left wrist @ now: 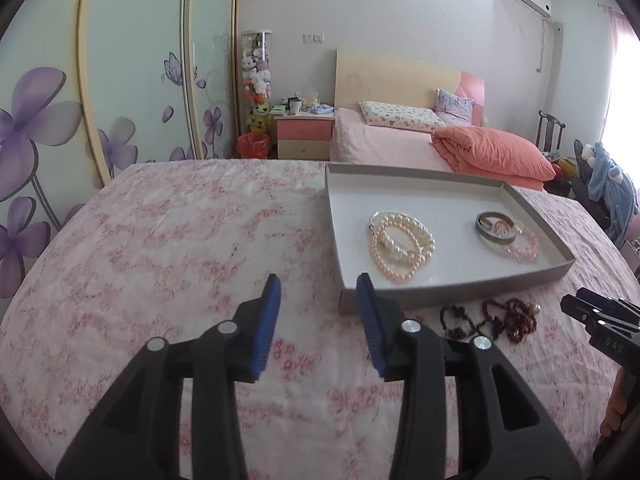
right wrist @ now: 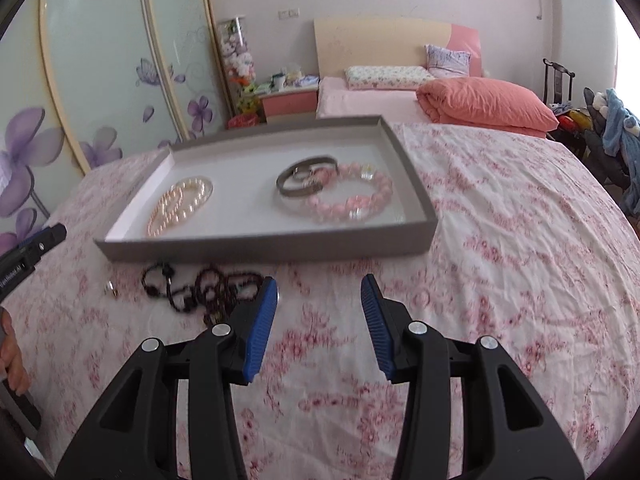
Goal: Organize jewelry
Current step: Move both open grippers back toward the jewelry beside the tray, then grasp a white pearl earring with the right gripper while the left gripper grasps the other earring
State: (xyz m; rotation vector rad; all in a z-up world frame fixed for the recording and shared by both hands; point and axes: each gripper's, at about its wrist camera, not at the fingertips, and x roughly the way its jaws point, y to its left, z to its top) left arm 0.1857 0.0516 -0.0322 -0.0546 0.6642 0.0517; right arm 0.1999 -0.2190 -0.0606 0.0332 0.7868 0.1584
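Observation:
A shallow grey box lid (left wrist: 460, 284) (right wrist: 264, 242) lies on the flowered bedspread. Inside it are pearl bracelets (left wrist: 400, 246) (right wrist: 180, 204), a grey metal bangle (left wrist: 494, 228) (right wrist: 302, 180) and a pink bead bracelet (left wrist: 520, 246) (right wrist: 352, 198). Dark and red bead strings (left wrist: 488, 320) (right wrist: 200, 288) lie on the cloth in front of the lid. My left gripper (left wrist: 318, 286) stands open over bare cloth by the lid's near left corner, nothing between its fingers. My right gripper (right wrist: 318, 286) is open too, just right of the dark beads, nothing held.
A small pale bead or stud (right wrist: 111, 289) lies left of the dark beads. The bedspread (left wrist: 160, 240) stretches left of the lid. Behind are a second bed (left wrist: 400, 136), a nightstand (left wrist: 306, 132), wardrobe doors (left wrist: 132, 80) and a chair with clothes (left wrist: 608, 184).

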